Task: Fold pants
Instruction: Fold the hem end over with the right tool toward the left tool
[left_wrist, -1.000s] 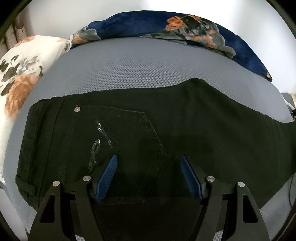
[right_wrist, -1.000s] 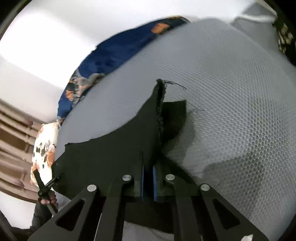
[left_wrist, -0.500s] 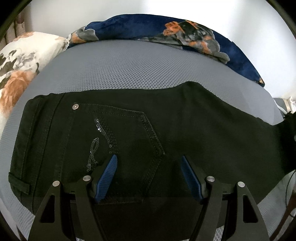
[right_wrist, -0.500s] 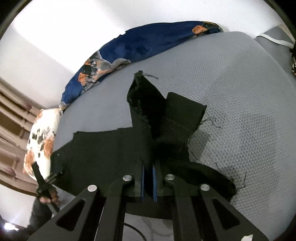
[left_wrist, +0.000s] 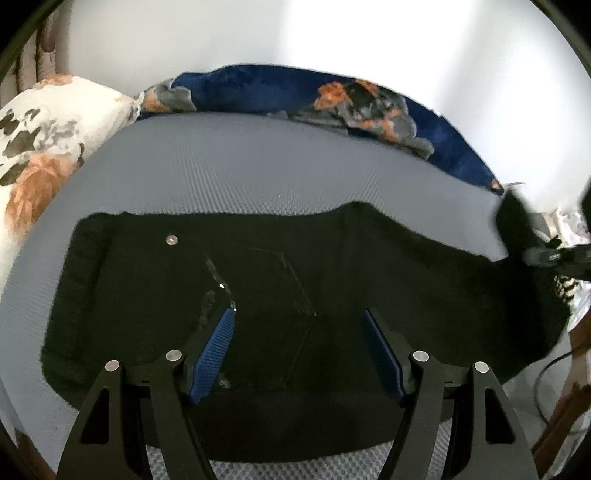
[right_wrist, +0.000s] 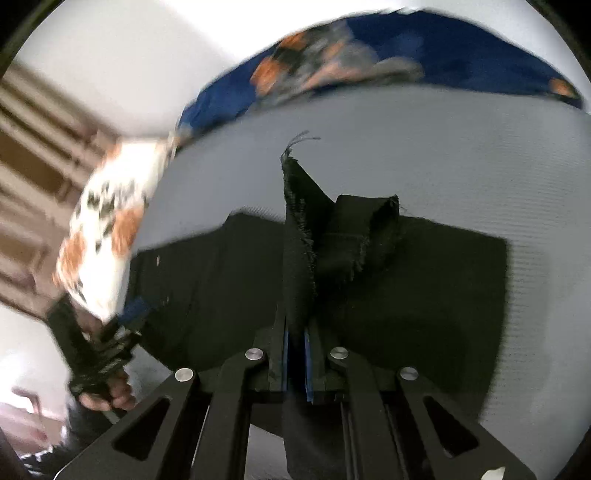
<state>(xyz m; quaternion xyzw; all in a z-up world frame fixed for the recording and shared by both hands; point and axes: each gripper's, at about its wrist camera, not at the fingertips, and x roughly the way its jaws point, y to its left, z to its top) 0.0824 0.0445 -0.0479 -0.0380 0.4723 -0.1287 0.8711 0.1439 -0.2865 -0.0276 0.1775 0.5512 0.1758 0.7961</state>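
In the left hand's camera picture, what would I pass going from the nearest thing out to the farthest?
The left claw, open above the cloth → black pants spread flat → bare grey mattress → dark blue flowered blanket bunched along the far edge → white wall.

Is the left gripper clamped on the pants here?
No. The left gripper is open above the black pants, its blue pads spread wide apart.

No text, label, brand, number or sign can be read in either view. The black pants carry only a plain metal rivet and a faint sequin pattern ahead of the left tool, neither bearing letters.
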